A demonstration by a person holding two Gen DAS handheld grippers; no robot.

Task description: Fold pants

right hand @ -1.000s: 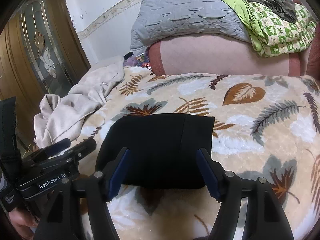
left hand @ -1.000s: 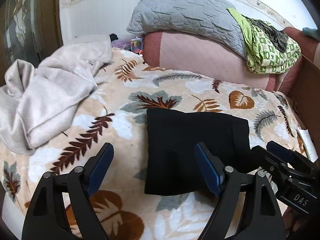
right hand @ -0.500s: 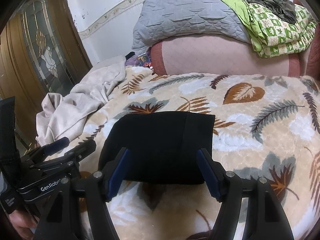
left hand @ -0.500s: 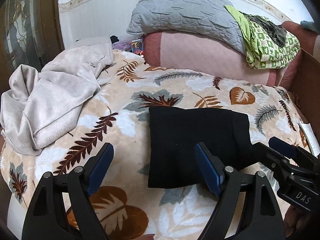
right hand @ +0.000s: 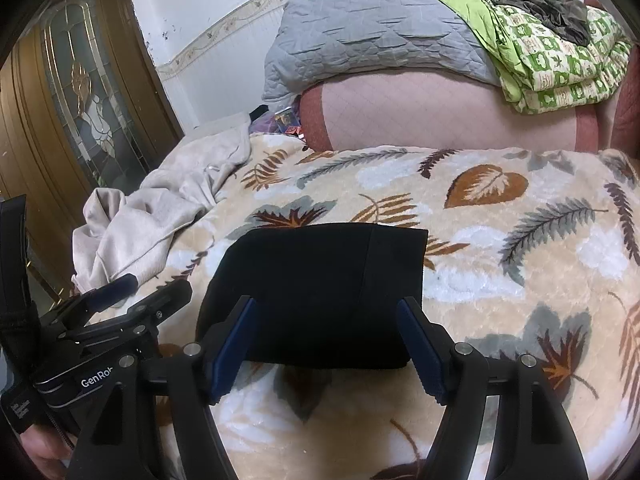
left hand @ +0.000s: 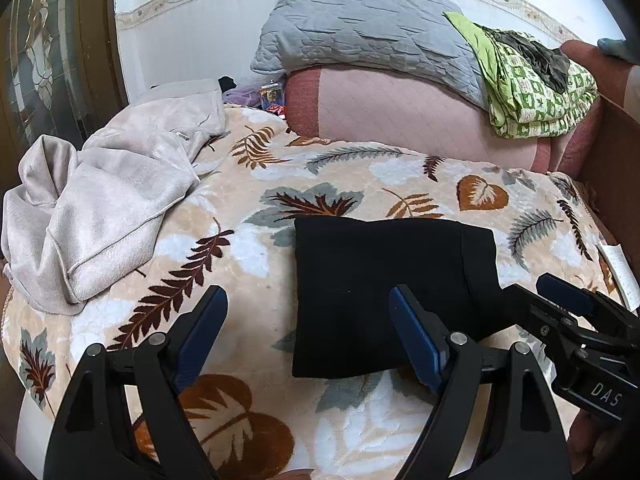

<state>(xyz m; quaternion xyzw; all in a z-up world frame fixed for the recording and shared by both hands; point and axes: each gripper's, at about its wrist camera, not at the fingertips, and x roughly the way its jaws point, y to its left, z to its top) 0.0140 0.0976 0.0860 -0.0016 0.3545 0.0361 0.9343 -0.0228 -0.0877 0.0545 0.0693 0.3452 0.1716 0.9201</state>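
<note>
Nearest the left wrist camera, the left gripper (left hand: 308,336) stands released, its jaws wide with only the leaf-print blanket (left hand: 248,240) between them; its right-hand blue pad overlaps the near edge of the black pants (left hand: 384,280) in the picture, though no pinch shows. The right gripper (right hand: 326,344) is likewise let go, jaws spread and empty, hovering just at the near edge of the pants (right hand: 320,292), which show between its fingers without being pressed.

The pants lie flat on the bed as a compact, squared rectangle, several layers thick, with a band running down the right end. By the look of it the folding is done or all but done: no loose leg trails out, and both grippers are free of the cloth. What may remain is a final tidy or setting it aside.

Farther off to the left a crumpled beige garment (left hand: 104,200) sprawls, well apart from the pants. Beyond, a pink bolster (left hand: 400,120) carries a grey quilted pillow (left hand: 360,36) and a folded green patterned quilt (left hand: 536,92).
</note>
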